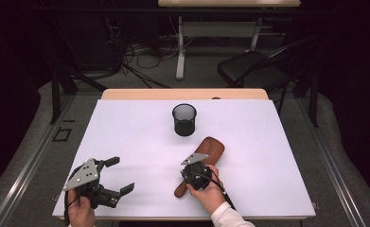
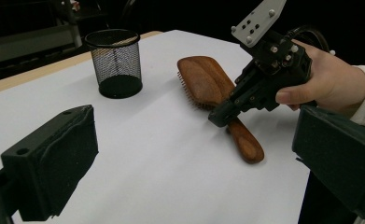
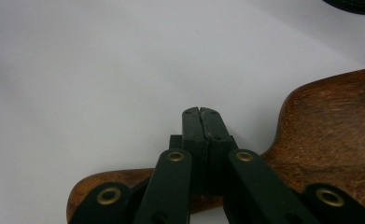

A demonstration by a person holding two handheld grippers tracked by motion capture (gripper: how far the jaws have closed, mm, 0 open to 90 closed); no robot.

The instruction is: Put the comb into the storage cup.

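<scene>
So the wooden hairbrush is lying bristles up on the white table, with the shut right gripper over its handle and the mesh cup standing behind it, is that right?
Not quite: the wooden hairbrush lies bristles down, its smooth wooden back facing up, as the left gripper view shows. The rest holds: the right gripper is shut over its handle, and the mesh cup stands behind it on the white table.

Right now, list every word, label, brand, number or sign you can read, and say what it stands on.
None: no text can be read anywhere.
The brown wooden paddle hairbrush shows only wood grain.
The black wire-mesh cup has no label.
The white table cover is blank.
The grey three-cornered plates on the left gripper and right gripper show only holes.
</scene>
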